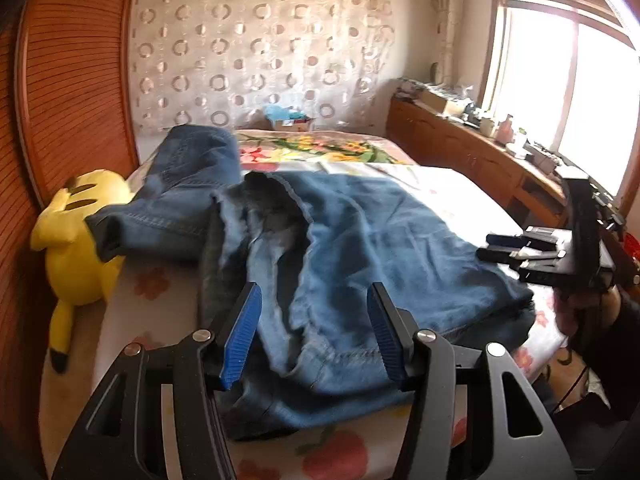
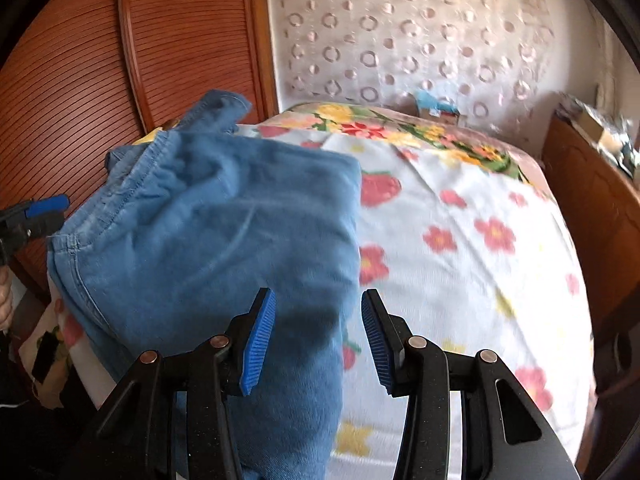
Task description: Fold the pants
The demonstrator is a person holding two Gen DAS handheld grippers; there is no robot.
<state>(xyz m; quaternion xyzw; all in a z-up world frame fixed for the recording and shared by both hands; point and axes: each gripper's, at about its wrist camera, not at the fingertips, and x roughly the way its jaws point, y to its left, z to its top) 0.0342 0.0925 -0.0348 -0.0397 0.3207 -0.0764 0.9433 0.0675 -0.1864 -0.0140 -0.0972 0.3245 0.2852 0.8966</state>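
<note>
Left gripper (image 1: 314, 332) jaws half open, holding nothing, over crumpled jeans (image 1: 360, 240). Right gripper (image 2: 318, 340) jaws likewise parted, empty, at the jeans' edge. Jeans folded across flowered bed (image 2: 460, 240); yellow plush toy (image 1: 80, 240) beside.

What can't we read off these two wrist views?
- Jeans: near hem sits behind the left gripper in the left wrist view.
- Jeans: motion blur hides the fold layers in the right wrist view.
- Yellow plush: partly covered by a pant leg.
- Right gripper: contact with the denim is unclear.
</note>
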